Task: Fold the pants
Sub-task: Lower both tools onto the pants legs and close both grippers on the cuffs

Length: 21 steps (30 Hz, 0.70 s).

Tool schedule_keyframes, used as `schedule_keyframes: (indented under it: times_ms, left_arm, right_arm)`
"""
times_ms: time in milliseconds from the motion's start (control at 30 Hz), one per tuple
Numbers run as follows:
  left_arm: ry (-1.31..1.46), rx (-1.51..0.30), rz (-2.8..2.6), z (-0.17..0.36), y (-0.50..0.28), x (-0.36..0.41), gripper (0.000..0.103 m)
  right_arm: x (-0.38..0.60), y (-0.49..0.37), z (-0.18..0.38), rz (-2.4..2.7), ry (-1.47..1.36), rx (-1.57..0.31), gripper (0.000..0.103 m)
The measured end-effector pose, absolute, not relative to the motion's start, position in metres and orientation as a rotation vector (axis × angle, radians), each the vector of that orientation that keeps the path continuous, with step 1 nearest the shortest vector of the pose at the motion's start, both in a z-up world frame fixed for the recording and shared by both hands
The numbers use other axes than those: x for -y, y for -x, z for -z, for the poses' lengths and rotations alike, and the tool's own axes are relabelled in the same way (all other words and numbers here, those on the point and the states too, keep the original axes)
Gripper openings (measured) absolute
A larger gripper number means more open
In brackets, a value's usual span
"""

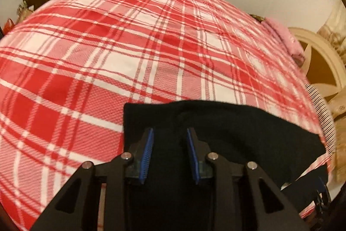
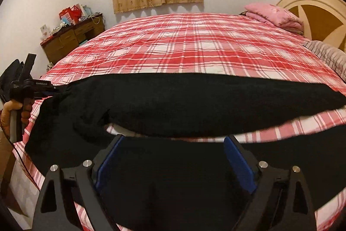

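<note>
While the black pants (image 2: 173,105) lie across the near edge of the plaid bed (image 2: 194,47), the right gripper (image 2: 173,140) sits wide open over them, blue pads apart, nothing held. Only the right view catches the left gripper (image 2: 50,90) from the side, its tip meeting the pants' left end, and a hand (image 2: 13,112) on its handle. Up close, the left view shows that gripper (image 1: 170,133) with its jaws parted around dark cloth; whether it pinches cannot be told. Pink bedding (image 2: 274,14) rests by the headboard (image 2: 320,12).
</note>
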<state>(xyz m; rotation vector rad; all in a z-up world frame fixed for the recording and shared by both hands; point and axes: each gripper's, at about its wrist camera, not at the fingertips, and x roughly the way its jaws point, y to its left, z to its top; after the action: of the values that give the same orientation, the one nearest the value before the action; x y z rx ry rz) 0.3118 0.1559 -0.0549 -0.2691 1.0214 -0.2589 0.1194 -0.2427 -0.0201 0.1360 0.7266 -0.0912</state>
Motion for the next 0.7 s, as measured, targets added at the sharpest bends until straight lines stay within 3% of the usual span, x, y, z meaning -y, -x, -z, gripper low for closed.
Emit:
schedule_keyframes:
  times_ms: [100,133,167,533,567,600,633,667,700]
  left_arm:
    - [0.228,-1.017,0.268,0.053,-0.316,-0.151,0.025]
    - [0.204,-1.012,0.268,0.052,-0.317,-0.148,0.009]
    - [0.195,-1.009,0.269,0.053,-0.317,-0.148,0.007]
    - [0.153,-1.018,0.285,0.057,-0.325,-0.143,0.007]
    - [0.156,-1.019,0.284,0.057,-0.327,-0.143,0.007]
    - [0.159,-1.018,0.282,0.058,-0.328,-0.143,0.007]
    - [0.158,-1.010,0.280,0.058,-0.329,-0.143,0.007]
    - [0.149,-1.002,0.279,0.057,-0.329,-0.142,0.007]
    - [0.137,-0.992,0.281,0.057,-0.329,-0.140,0.006]
  right_arm:
    - [0.247,-0.146,0.013,0.037,-0.090,-0.741,0.092]
    - [0.248,-0.159,0.011,0.020,-0.057,-0.745,0.092]
    - [0.249,-0.175,0.010,0.004,-0.015,-0.757,0.092]
    - [0.284,-0.316,0.049,-0.176,0.189,-0.994,0.092]
    - [0.284,-0.321,0.055,-0.200,0.175,-1.024,0.086]
    - [0.285,-0.326,0.063,-0.246,0.153,-1.067,0.071]
    - [0.286,-0.326,0.063,-0.255,0.144,-1.050,0.071]
    - [0.288,-0.325,0.062,-0.269,0.131,-1.042,0.063]
    - [0.288,-0.325,0.061,-0.288,0.114,-1.048,0.047]
